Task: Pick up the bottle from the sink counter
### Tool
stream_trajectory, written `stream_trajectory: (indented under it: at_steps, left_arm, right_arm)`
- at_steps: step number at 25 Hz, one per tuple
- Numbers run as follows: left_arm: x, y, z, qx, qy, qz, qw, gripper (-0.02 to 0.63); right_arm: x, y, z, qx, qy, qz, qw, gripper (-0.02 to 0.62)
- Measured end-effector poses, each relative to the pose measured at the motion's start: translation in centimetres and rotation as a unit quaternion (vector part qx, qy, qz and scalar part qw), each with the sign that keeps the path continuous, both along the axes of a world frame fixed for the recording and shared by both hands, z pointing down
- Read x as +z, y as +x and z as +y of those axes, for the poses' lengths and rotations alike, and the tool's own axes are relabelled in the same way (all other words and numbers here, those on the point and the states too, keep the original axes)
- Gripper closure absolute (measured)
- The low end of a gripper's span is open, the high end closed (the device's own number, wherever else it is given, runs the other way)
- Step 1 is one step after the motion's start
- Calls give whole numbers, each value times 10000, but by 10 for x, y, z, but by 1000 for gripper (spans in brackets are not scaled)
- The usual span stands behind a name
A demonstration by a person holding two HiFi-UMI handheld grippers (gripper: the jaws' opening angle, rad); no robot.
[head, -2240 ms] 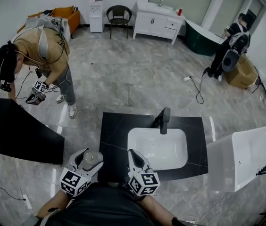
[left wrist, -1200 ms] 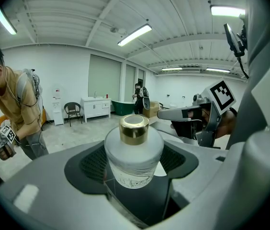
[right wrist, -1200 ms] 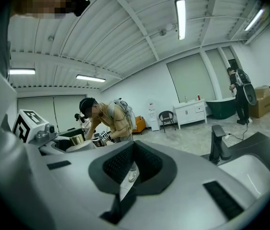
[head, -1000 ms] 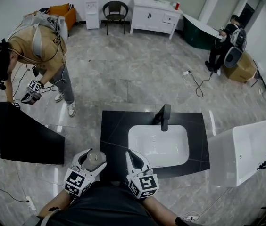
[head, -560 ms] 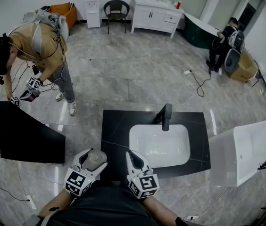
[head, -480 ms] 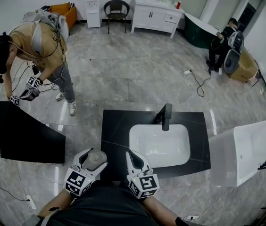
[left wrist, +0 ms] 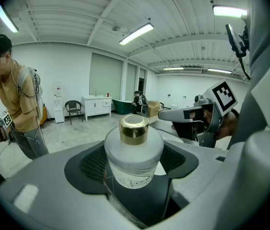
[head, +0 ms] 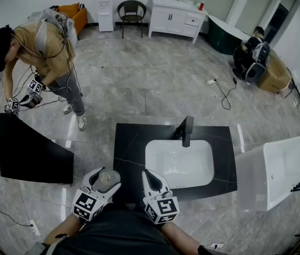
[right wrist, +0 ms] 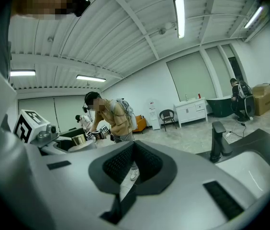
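Note:
A squat frosted white bottle (left wrist: 134, 158) with a gold cap (left wrist: 134, 129) sits between the jaws of my left gripper (head: 105, 176), which is shut on it. In the head view the bottle (head: 108, 180) hangs beside the near left corner of the black sink counter (head: 127, 143). My right gripper (head: 149, 174) is shut and empty over the counter's near edge, just left of the white basin (head: 180, 165). In the right gripper view its jaws (right wrist: 132, 169) meet with nothing between them.
A black faucet (head: 185, 131) stands behind the basin. A second black counter (head: 18, 153) lies to the left, where a person in a tan top (head: 43, 45) bends over it with grippers. A white cabinet (head: 277, 174) stands at the right.
My two grippers and the bottle have stayed in place. The person at the left has shifted further left and straightened a little.

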State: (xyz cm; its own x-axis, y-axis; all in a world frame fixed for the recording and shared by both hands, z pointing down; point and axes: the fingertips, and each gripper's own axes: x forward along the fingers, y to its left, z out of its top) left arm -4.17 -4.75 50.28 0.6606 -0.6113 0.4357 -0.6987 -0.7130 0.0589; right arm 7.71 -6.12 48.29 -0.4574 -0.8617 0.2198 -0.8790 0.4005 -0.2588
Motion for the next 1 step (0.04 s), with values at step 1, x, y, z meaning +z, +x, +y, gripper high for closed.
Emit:
stream_trajectory:
  at_steps: [1]
  left_arm:
    - [2,0,2,6,-18,8,10000,272]
  right_arm:
    - [1,0,1,0,-5,-1,10000,588]
